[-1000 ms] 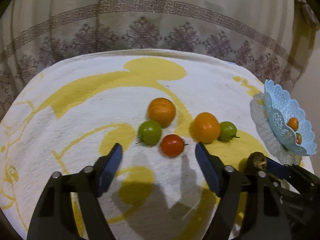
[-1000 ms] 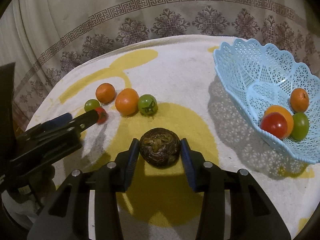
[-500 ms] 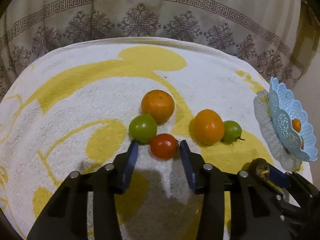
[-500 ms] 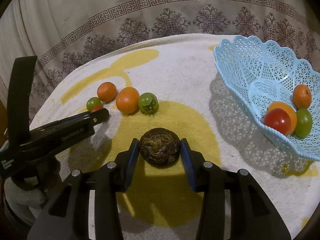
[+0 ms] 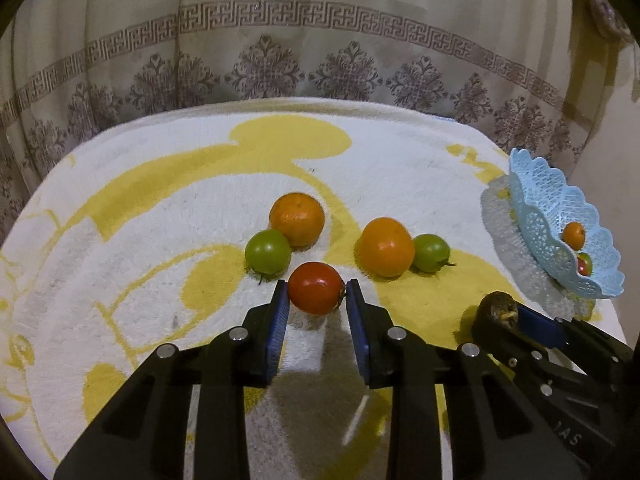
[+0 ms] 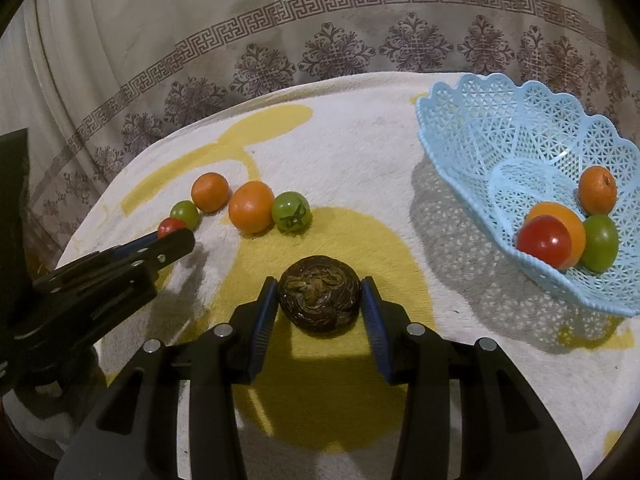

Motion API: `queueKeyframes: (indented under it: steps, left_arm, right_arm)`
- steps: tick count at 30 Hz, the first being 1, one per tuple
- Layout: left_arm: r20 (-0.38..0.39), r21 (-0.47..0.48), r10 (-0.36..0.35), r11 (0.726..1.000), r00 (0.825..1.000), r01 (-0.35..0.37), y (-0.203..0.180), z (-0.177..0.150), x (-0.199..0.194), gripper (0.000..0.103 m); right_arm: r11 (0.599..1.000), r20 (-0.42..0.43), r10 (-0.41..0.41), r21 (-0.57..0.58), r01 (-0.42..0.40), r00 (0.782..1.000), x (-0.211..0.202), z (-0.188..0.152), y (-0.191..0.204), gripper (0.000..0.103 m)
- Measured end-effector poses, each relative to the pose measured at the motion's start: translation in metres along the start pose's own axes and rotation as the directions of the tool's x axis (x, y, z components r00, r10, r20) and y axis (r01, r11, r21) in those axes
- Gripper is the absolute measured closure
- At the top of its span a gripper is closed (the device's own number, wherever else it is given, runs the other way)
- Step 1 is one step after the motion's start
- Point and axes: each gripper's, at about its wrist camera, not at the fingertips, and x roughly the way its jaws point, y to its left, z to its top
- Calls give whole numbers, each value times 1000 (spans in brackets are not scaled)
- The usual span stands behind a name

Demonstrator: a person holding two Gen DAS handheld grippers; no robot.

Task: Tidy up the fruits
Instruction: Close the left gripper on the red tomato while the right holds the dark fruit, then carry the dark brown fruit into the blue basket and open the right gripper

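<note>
My left gripper point(image 5: 316, 294) is shut on a red tomato point(image 5: 315, 288) just above the white and yellow towel point(image 5: 160, 200). Behind it lie a green tomato point(image 5: 267, 251), an orange point(image 5: 297, 219), a second orange point(image 5: 386, 247) and another green tomato point(image 5: 431, 252). My right gripper point(image 6: 319, 300) is shut on a dark brown fruit point(image 6: 319, 299), which also shows in the left wrist view point(image 5: 498, 307). The light blue basket point(image 6: 500, 128) at the right holds a red tomato point(image 6: 544, 241), two oranges and a green tomato.
A patterned beige curtain point(image 5: 280, 60) hangs behind the table. The towel's far edge curves along the curtain. The left gripper point(image 6: 168, 240) shows at the left of the right wrist view. The basket point(image 5: 536, 208) stands at the towel's right edge.
My left gripper moved forward to the red tomato and closed on it. My right gripper kept hold of the brown fruit and hardly moved.
</note>
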Motion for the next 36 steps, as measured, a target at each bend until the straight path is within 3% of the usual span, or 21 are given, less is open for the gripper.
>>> queueKeyframes:
  steps: [11, 22, 36]
  left_arm:
    - [36, 18, 4, 1000, 999, -5, -7, 2, -14, 73]
    - [51, 35, -38, 999, 998, 36, -18, 3, -26, 73]
    - [63, 60, -89, 995, 994, 86, -34, 2, -41, 73]
  right_arm:
    - [999, 32, 8, 32, -9, 999, -16, -6, -5, 59]
    - [998, 74, 7, 64, -12, 997, -41, -11, -11, 59]
    - [992, 168, -58, 119, 38, 984, -86, -1, -38, 59]
